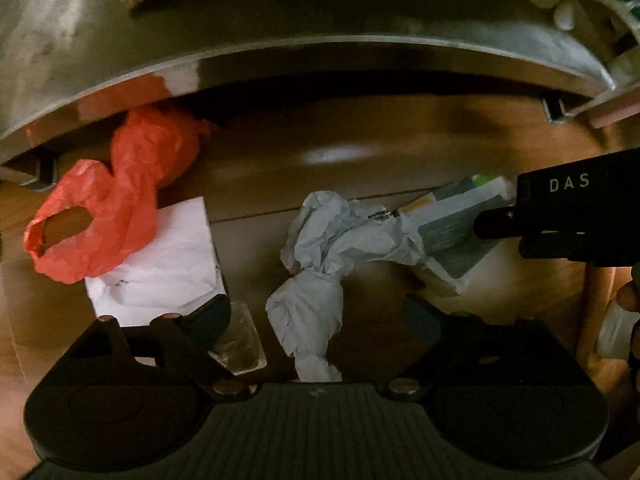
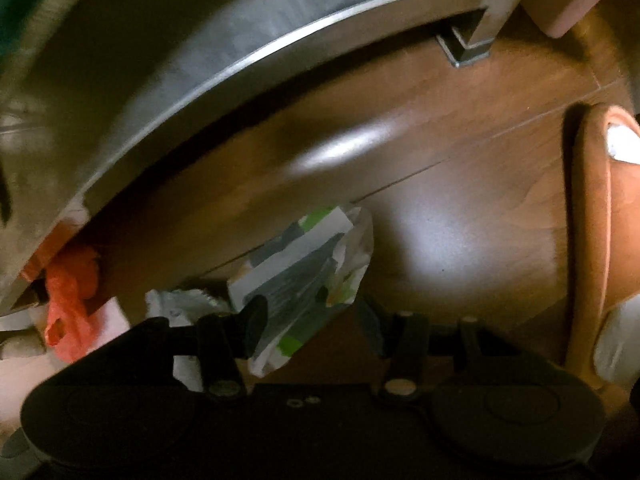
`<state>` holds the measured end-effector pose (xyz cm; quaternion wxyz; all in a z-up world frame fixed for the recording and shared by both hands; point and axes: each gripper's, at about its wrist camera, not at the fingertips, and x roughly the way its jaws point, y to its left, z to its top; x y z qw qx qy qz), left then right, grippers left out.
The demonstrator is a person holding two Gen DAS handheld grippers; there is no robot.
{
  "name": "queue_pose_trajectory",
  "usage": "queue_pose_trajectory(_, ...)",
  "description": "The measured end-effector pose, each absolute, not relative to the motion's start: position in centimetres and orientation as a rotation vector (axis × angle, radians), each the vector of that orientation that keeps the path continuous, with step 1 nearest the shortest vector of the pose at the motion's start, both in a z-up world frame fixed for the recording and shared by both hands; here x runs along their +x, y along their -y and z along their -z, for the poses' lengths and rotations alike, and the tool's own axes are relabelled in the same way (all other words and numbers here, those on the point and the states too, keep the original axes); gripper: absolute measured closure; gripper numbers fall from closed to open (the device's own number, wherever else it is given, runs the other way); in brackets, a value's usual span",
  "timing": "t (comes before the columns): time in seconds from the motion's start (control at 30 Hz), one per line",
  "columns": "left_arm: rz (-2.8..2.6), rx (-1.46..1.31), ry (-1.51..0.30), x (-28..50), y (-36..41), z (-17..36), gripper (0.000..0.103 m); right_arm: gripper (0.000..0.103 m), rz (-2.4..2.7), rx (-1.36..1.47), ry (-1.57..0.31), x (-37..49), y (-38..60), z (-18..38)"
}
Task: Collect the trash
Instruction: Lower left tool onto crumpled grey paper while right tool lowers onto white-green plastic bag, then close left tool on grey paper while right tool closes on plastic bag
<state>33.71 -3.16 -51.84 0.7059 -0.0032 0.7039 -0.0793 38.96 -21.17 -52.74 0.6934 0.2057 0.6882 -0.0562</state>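
Note:
Trash lies on a wooden floor under a metal table. A crumpled white paper wad lies between the open fingers of my left gripper. A grey, white and green wrapper lies to its right; in the right wrist view the wrapper sits between the open fingers of my right gripper. The right gripper's black body shows at the right of the left wrist view. A red plastic bag lies at the left, partly on a flat white sheet.
The metal table's curved edge and its feet stand just beyond the trash. A clear plastic scrap lies by my left finger. An orange bin rim stands at the right.

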Motion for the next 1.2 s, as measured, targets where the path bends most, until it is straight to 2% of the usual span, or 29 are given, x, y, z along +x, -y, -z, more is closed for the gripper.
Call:
queue_pose_trajectory(0.13,0.182,0.002,-1.603,33.9,3.6,53.7,0.033,0.054,0.131,0.462,-1.547,39.1,21.1,54.1)
queue_pose_trajectory(0.27,0.195,0.005,-1.611,34.0,3.8,54.7,0.038,0.055,0.122,0.450,-1.540,39.3,21.0,54.8)
queue_pose_trajectory(0.53,0.170,-0.026,-1.624,33.3,3.7,56.1,0.063,0.057,0.113,0.395,-1.517,39.4,20.5,55.4)
queue_pose_trajectory(0.63,0.145,-0.050,-1.623,33.4,3.5,56.3,0.067,0.061,0.105,0.378,-1.510,39.2,20.1,55.4)
queue_pose_trajectory(0.7,0.141,-0.069,-1.623,33.4,3.4,56.3,0.068,0.090,0.094,0.370,-1.509,39.2,20.0,55.4)
queue_pose_trajectory(0.73,0.141,-0.078,-1.625,33.4,3.5,56.2,0.069,0.095,0.093,0.364,-1.512,39.2,20.0,55.3)
queue_pose_trajectory(0.97,0.093,-0.191,-1.648,32.4,2.3,55.1,0.072,0.096,0.076,0.327,-1.470,38.1,20.5,52.9)
queue_pose_trajectory(1.2,0.046,-0.290,-1.638,30.5,1.1,50.8,0.072,0.096,0.094,0.329,-1.449,36.0,21.8,48.4)
